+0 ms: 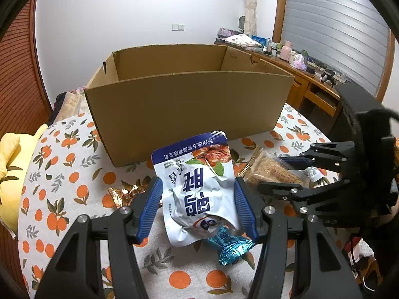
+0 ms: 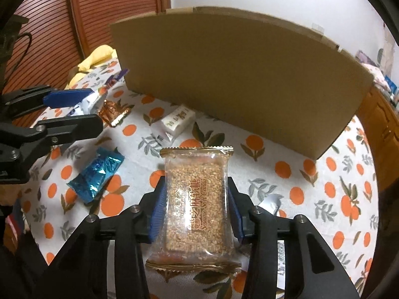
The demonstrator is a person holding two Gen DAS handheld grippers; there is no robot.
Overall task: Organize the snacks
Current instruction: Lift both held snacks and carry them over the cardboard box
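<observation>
Snacks in both hands, box waiting: your left hand-held gripper is clamped partway closed on a white-and-blue snack pouch, its blue pads pressing the crumpled sides and lifting it just above the table. Your right hand-held gripper has a clear sesame candy packet between its pads; the jaws sit snug against the wrapper's edges, so it looks gripped, lying low over the cloth.

The step in hand appears to be the pick-up, done on both sides. Ahead of you stands the open cardboard box, its near wall between the grippers and the interior, which looks bare as far as the left view shows.

Next, you would likely need to raise each packet clear of that wall's top edge before carrying it over and letting go. Left on the cloth: a blue foil candy, a gold foil wrapper and a small white packet beside the box.
</observation>
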